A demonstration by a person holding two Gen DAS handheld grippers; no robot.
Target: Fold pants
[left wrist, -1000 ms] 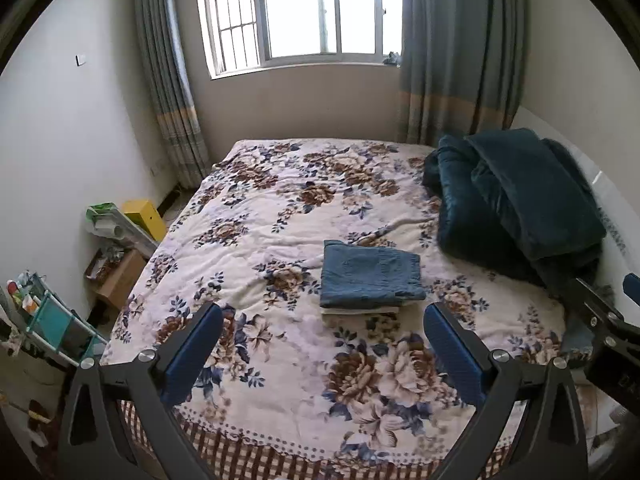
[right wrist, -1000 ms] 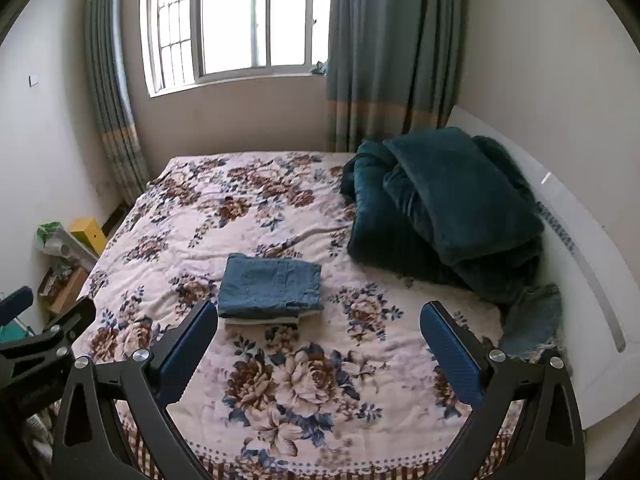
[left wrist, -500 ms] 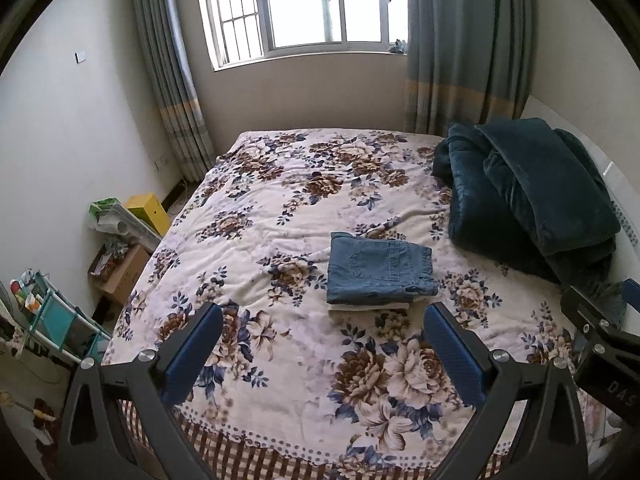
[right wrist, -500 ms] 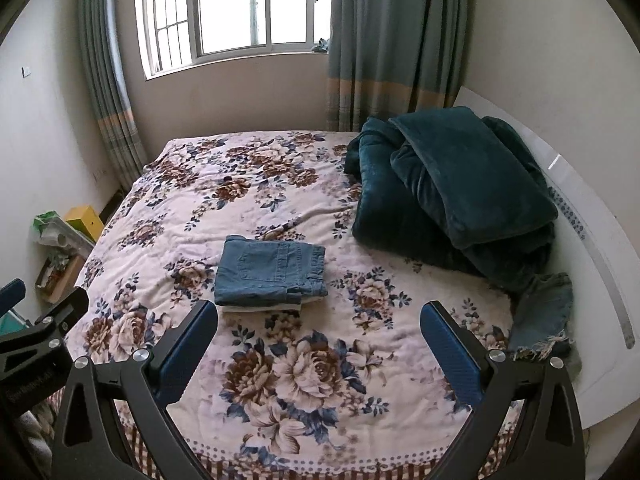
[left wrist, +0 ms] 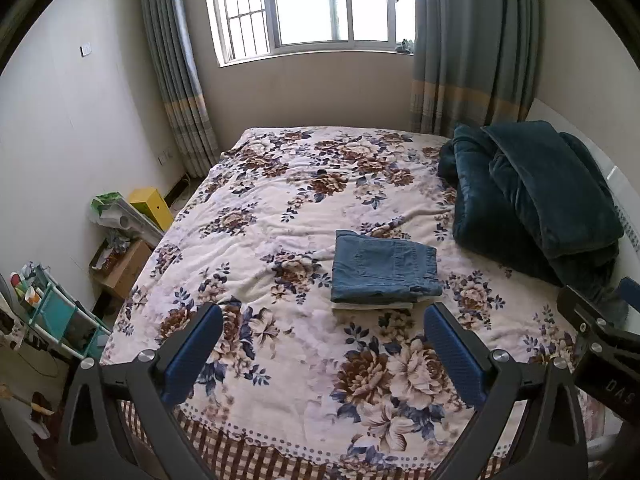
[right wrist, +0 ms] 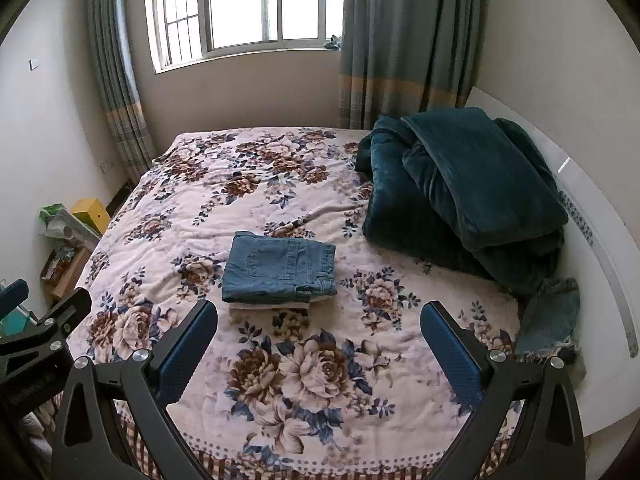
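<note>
Open floral bedspread (left wrist: 280,216) surrounds the folded pants (left wrist: 382,270) on the near, far and left sides. To their right, a heaped dark green blanket (right wrist: 460,196) stands against the white headboard (right wrist: 596,240), narrowing passage there.

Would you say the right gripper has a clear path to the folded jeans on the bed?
Probably yes: the right gripper is open and empty, and only bare floral bedspread lies between it and the folded jeans.

Blue denim on a flowered bedspread

Pants (left wrist: 384,270) blue; bedspread (left wrist: 280,208) cream with brown-and-navy flowers; blanket (right wrist: 472,184) dark teal; curtains (right wrist: 404,40) grey-green, tan-striped.
</note>
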